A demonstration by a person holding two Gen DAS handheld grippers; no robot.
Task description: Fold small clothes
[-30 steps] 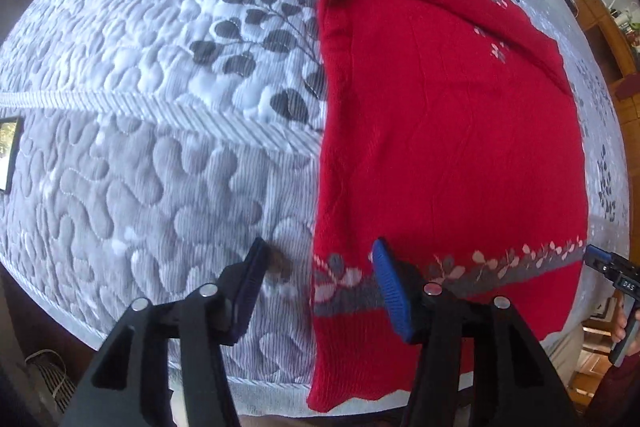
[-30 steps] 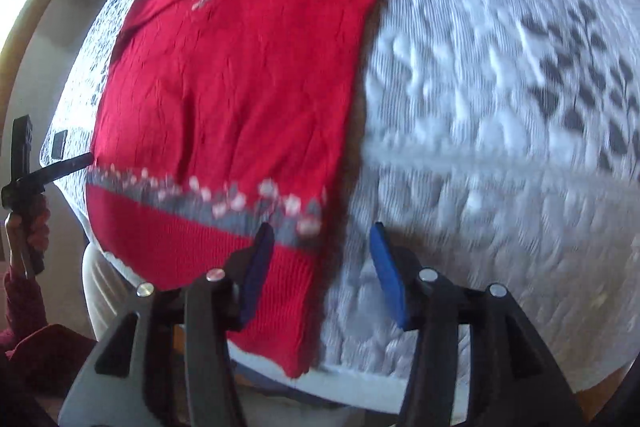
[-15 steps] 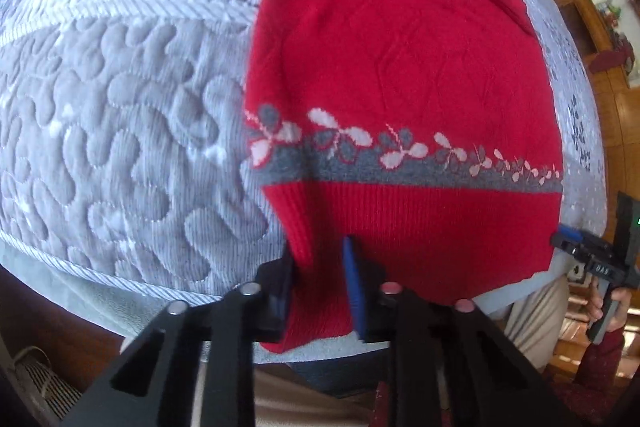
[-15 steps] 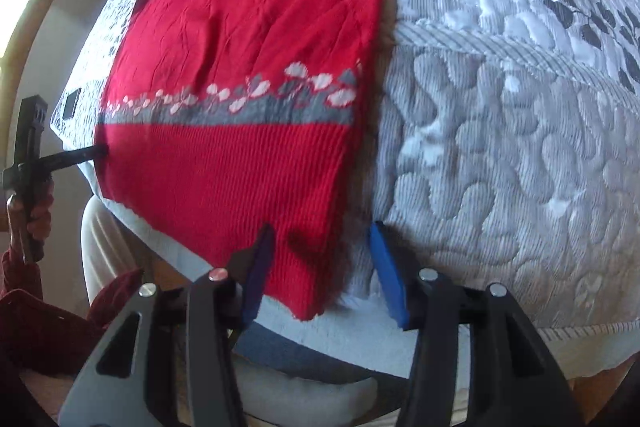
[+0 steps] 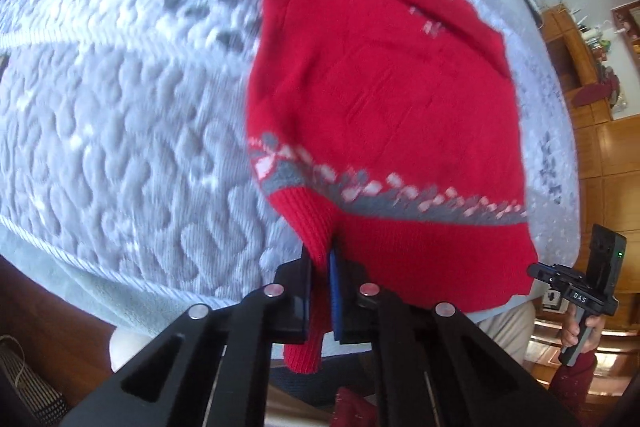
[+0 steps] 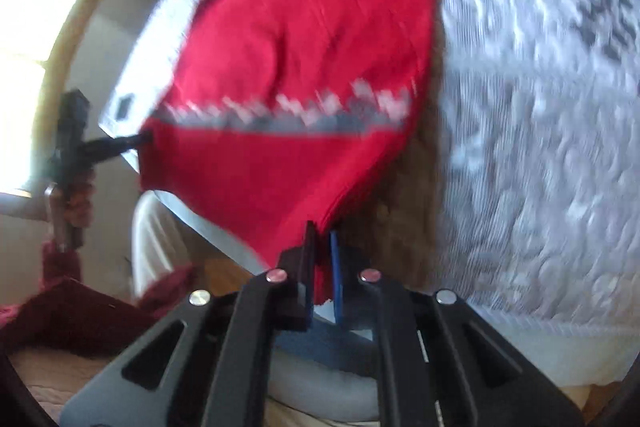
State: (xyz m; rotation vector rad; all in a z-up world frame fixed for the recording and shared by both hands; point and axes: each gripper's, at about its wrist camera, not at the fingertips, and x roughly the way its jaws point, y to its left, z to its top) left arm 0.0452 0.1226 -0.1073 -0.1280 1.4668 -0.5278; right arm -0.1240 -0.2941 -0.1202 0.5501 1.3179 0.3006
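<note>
A red knit sweater (image 5: 380,87) with a grey and pink flower band near its hem lies on the quilted bed. My left gripper (image 5: 320,259) is shut on the hem's left corner, which hangs down between the jaws. My right gripper (image 6: 322,239) is shut on the hem's right corner of the sweater (image 6: 288,67). The hem is lifted off the bed between the two grippers. The right gripper also shows at the right edge of the left wrist view (image 5: 536,271), and the left gripper at the left of the right wrist view (image 6: 146,138).
The grey quilted bedspread (image 5: 120,107) with a leaf pattern covers the bed, and its near edge (image 5: 100,275) runs just in front of me. Wooden cabinets (image 5: 600,167) stand at the right. A bright window (image 6: 36,27) is at the left.
Both grippers came down to the hem at the bed's edge, closed on its two corners, and lifted the hem off the bed.
</note>
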